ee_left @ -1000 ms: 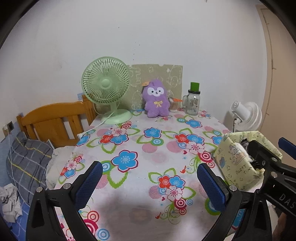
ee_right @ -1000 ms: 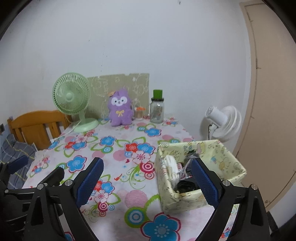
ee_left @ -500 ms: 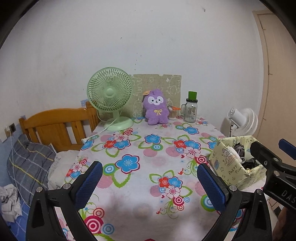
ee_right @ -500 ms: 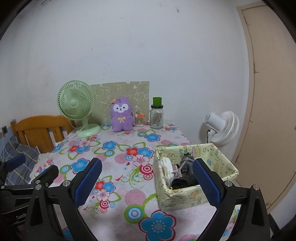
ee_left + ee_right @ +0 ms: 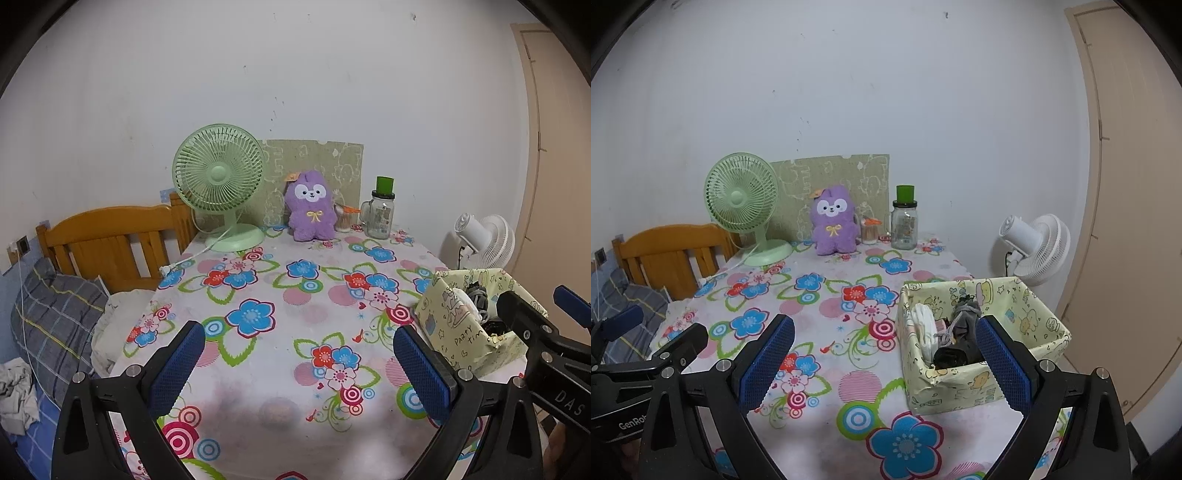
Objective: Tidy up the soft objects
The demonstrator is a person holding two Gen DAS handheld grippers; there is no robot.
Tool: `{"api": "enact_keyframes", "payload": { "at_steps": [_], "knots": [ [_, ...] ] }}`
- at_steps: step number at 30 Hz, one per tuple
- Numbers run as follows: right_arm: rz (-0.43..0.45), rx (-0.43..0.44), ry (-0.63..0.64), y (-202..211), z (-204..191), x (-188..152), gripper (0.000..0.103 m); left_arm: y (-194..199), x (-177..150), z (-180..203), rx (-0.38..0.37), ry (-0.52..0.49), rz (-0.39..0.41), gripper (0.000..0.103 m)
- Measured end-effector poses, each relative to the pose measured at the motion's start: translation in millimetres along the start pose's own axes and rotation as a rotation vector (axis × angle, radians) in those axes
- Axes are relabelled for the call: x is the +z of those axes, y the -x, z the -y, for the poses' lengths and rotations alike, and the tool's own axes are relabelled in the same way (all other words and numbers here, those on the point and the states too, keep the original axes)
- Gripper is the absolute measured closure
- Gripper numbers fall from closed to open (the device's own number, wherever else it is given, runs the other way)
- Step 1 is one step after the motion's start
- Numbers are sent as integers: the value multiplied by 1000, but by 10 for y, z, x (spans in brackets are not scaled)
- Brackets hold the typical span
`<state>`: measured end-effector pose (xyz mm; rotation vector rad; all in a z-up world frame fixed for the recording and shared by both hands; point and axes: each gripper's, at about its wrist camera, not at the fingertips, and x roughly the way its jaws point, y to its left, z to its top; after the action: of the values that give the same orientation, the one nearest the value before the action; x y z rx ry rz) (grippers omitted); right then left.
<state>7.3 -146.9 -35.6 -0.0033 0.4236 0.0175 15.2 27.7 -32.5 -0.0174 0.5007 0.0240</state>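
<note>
Left gripper (image 5: 295, 362) spread wide, empty, above near bench (image 5: 280, 406) edge. Right gripper (image 5: 884, 360) likewise wide, empty. Yellow fabric box (image 5: 1027, 332) just right of and partly behind right gripper's right finger, holding white cloth roll (image 5: 925, 326) and dark rolled fabrics (image 5: 960, 332). Far ahead by wall: purple plush (image 5: 834, 225), between green fan (image 5: 742, 203) and glass jar (image 5: 904, 225).

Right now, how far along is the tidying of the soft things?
Done: white and dark soft items sit in the yellow box. In hand: nothing; the left hand-held gripper and right hand-held gripper are open. Possibly left: the purple plush by the wall.
</note>
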Motion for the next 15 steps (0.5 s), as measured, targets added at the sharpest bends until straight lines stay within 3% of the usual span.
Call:
{"api": "enact_keyframes", "payload": {
  "at_steps": [15],
  "knots": [
    [-2, 7, -7, -16, 3, -9, 3, -3, -6, 0, 8, 1, -7, 0]
  ]
}}
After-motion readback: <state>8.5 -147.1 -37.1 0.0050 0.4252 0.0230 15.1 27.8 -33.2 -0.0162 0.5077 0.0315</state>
